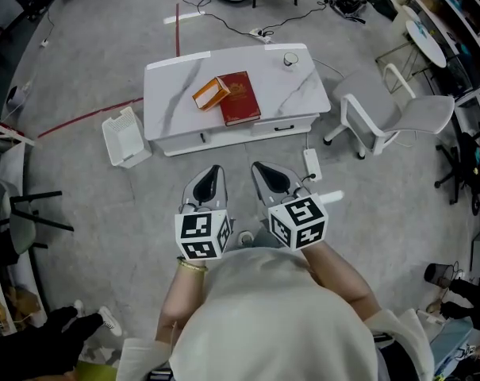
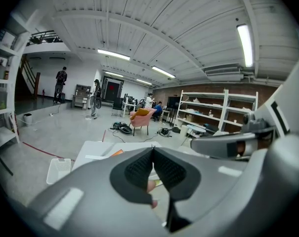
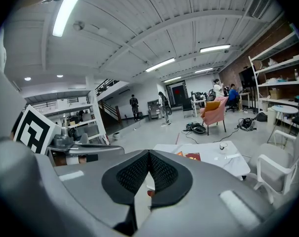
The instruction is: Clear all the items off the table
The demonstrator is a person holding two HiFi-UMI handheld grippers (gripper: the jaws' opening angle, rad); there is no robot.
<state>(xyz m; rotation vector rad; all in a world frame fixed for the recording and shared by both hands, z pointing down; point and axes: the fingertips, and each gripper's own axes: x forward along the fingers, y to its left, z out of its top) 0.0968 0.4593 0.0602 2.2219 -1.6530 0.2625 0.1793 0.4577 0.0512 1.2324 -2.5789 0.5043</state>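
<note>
Arms: in the head view both forearms reach up from the bottom centre of the frame, side by side. The left wrist (image 1: 190, 266) wears a bracelet.
Left gripper (image 1: 216, 169): jaws pressed together with nothing between the pads. It sits just left of centre, tips pointing up the frame toward the table and tilted a little downward. Its marker cube (image 1: 201, 235) is at the rear.
Right gripper (image 1: 258, 166): jaws also closed together and empty. It lies parallel to the left one and just beside it without touching, and carries its own cube (image 1: 298, 221).
Gap to table: both tips hang over bare floor, short of the table's near edge.
Power strip (image 1: 311, 163): on the floor just right of the right gripper's tips.
Basket (image 1: 126, 137): white, on the floor at the table's left end.
Chair (image 1: 398, 113): white, right of the table.
Table (image 1: 176, 94): low and white with marble veins, in the upper centre of the frame.
Red book (image 1: 240, 98): flat on the table, near its middle and toward the near edge.
Orange box (image 1: 211, 93): on the table, touching the red book's upper left corner.
Cup (image 1: 290, 59): small, alone near the table's far right corner.
Pink armchair (image 2: 142, 116): far beyond the table in the left gripper view.
</note>
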